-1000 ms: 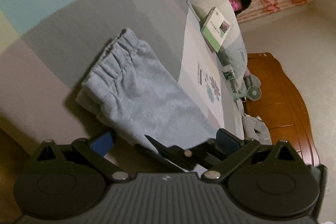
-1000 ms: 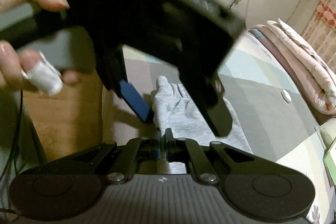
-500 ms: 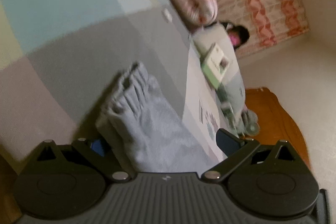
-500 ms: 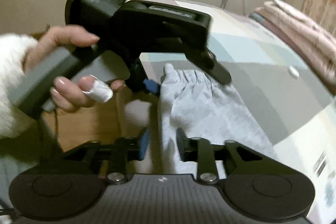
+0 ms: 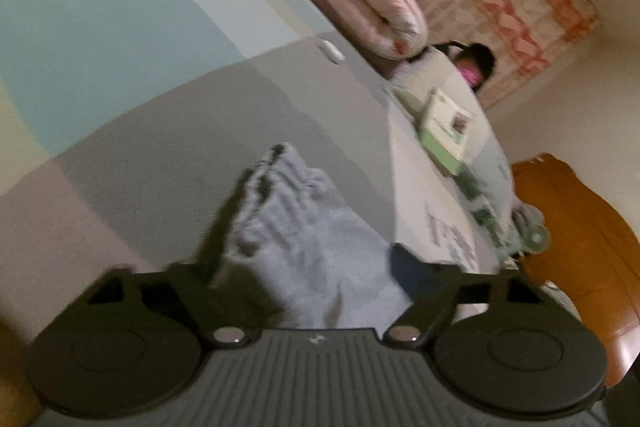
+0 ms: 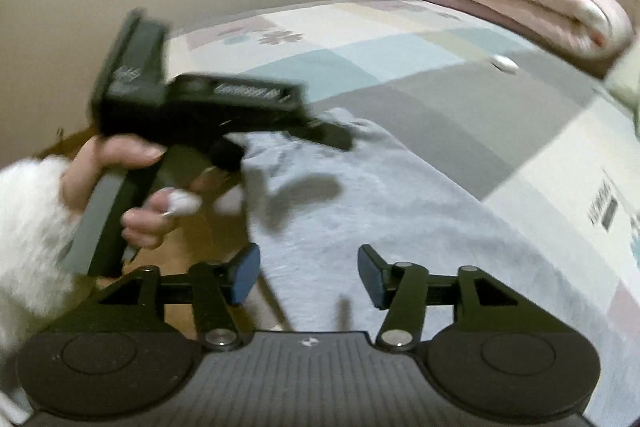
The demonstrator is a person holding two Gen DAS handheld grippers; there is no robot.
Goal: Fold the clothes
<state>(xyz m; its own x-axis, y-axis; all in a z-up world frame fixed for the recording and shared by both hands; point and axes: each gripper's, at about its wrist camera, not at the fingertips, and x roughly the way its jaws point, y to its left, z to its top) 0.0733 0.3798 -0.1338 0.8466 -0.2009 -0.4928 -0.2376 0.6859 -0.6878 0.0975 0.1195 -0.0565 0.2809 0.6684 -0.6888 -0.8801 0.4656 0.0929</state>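
Grey garment point(image 6: 380, 211) lies on bed point(image 6: 460, 99) near its edge, gathered waistband end bunched up at L gripper point(image 5: 304, 267). L jaws closing w/ cloth between them; whether pads press yet, cannot tell (blur). R gripper point(image 6: 308, 277) over garment, jaws opening, nothing pinched. Step, as I judge: take hold for next fold. Do well: L should catch all layers at waistband; R grab matching edge, lift both level, avoid dragging cloth off bed.

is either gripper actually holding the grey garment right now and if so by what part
Right gripper: nothing held, jaws opening above the grey garment. Left gripper: jaws closing around its gathered waistband end; a firm grip cannot be told.
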